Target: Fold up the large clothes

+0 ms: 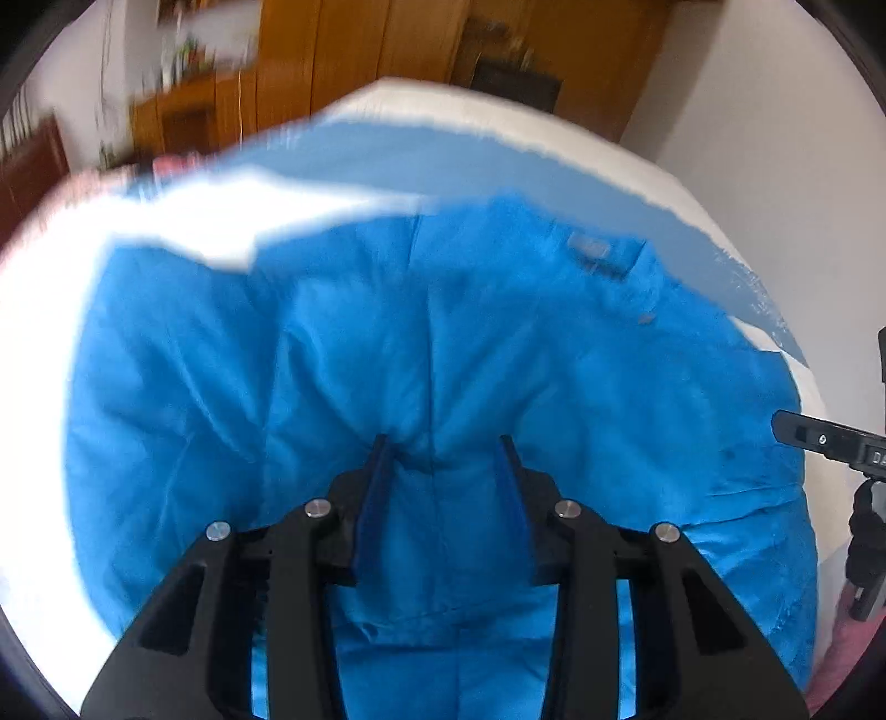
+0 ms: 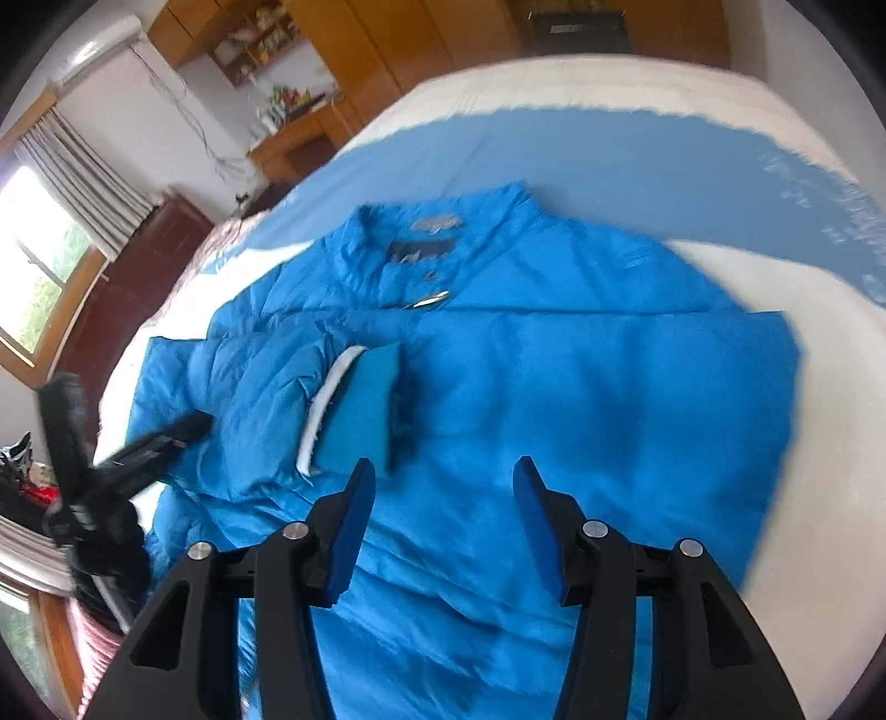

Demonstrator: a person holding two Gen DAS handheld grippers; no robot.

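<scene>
A bright blue padded jacket (image 2: 554, 376) lies spread on the bed, collar (image 2: 437, 227) at the far end. One sleeve is folded across its front, and the cuff (image 2: 365, 410) shows a white lining. My right gripper (image 2: 443, 465) hovers open just above the jacket's body, nothing between its fingers. In the left wrist view the jacket (image 1: 332, 343) fills the frame, wrinkled. My left gripper (image 1: 443, 446) is low over it, jaws apart, with a small pucker of fabric between the tips and the pads not pressing. It also shows in the right wrist view as a dark left gripper (image 2: 166, 437) at the jacket's left edge.
The bed cover (image 2: 609, 144) is white with a broad blue patch. Wooden wardrobes (image 2: 421, 39) stand behind the bed, a desk (image 2: 299, 138) and a dark cabinet (image 2: 127, 282) to the left under a window (image 2: 39, 266). The right gripper (image 1: 819, 443) pokes in at the right edge.
</scene>
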